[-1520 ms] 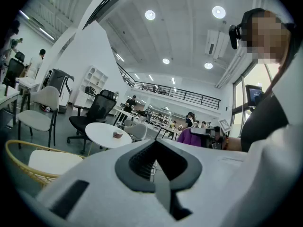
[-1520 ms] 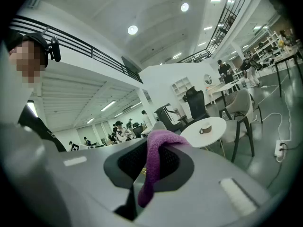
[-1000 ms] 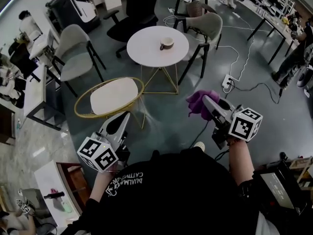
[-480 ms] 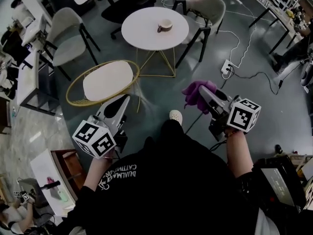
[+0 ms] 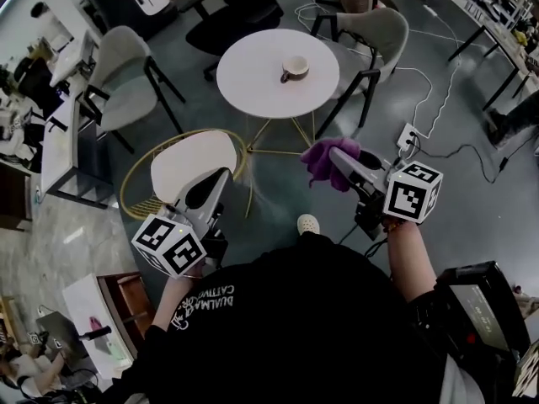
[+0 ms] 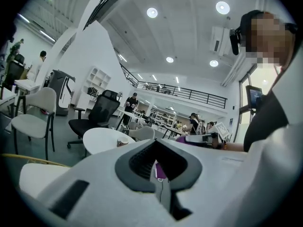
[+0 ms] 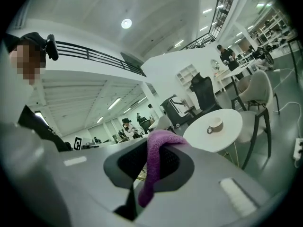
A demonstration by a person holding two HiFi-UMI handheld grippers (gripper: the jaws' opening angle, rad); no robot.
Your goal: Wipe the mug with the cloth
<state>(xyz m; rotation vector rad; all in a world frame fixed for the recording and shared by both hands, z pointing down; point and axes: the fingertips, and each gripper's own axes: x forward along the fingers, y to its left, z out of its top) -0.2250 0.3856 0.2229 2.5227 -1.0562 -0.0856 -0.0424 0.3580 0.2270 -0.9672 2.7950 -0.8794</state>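
A white mug (image 5: 295,67) with a dark handle stands on the round white table (image 5: 253,87), well ahead of both grippers. My right gripper (image 5: 331,153) is shut on a purple cloth (image 5: 321,163), which bunches at its tip short of the table's near edge. In the right gripper view the cloth (image 7: 158,157) drapes over the closed jaws of that gripper (image 7: 151,148), with the mug (image 7: 215,125) beyond at the right. My left gripper (image 5: 216,180) is shut and holds nothing. In the left gripper view the left gripper (image 6: 157,150) points past the mug (image 6: 122,141).
A low oval table with a gold rim (image 5: 139,183) sits under the left gripper. Grey chairs (image 5: 126,78) (image 5: 379,36) and a black office chair (image 5: 244,7) ring the round table. A power strip (image 5: 408,135) and cables lie on the floor at right.
Both grippers have moved forward toward the round table, the right one still carrying the purple cloth. The left gripper now hangs over the low oval table.
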